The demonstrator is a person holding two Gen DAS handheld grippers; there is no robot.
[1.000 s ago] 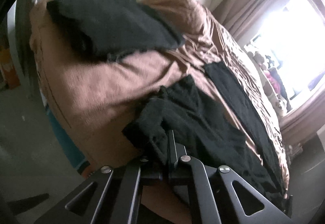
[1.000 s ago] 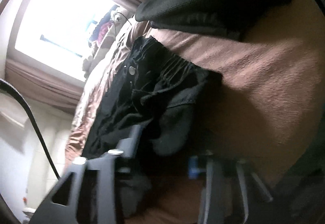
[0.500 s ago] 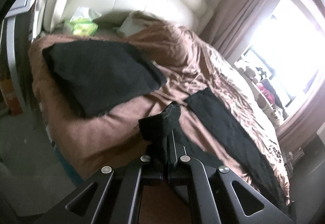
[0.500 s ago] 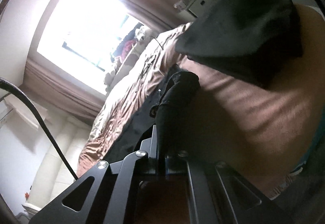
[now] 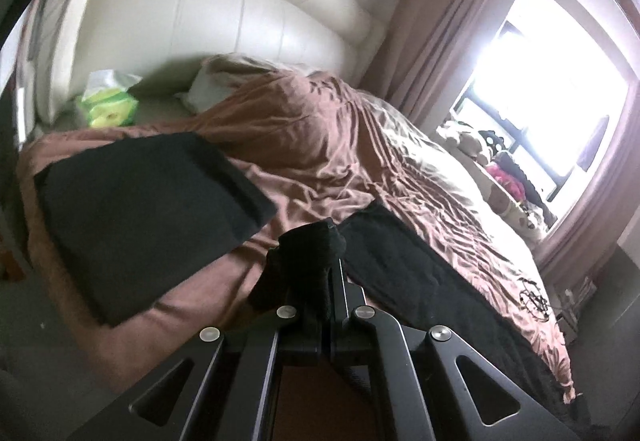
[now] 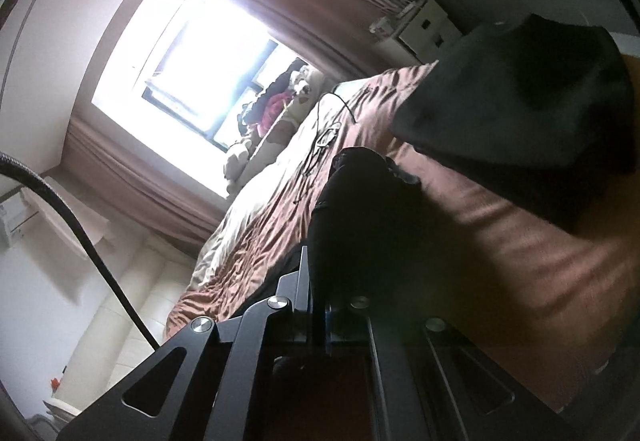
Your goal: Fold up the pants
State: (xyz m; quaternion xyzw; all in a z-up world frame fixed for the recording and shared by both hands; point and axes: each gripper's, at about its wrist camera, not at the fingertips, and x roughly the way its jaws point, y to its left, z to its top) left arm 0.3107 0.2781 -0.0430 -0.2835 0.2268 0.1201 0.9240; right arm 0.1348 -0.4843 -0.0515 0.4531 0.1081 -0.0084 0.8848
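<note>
Black pants (image 5: 420, 281) lie stretched along the brown bedspread (image 5: 320, 145), one leg running toward the lower right. My left gripper (image 5: 330, 273) is shut on a bunched fold of the pants' near end, lifted clear of the bed. In the right wrist view the picture is rolled sideways; my right gripper (image 6: 316, 281) is shut on another bunch of the black pants (image 6: 360, 209), which stands up between the jaws and hides the fingertips.
A folded black garment (image 5: 148, 209) lies on the bed's left corner, seen also in the right wrist view as the folded black garment (image 6: 528, 113). A green tissue pack (image 5: 108, 101) sits by the cream headboard (image 5: 240, 13). Soft toys (image 5: 480, 145) line the window sill.
Both grippers rose with the pants' end, so the cloth lifted off the bed. The right jaws closed on the cloth within the first half second. The views now show more of the room.
</note>
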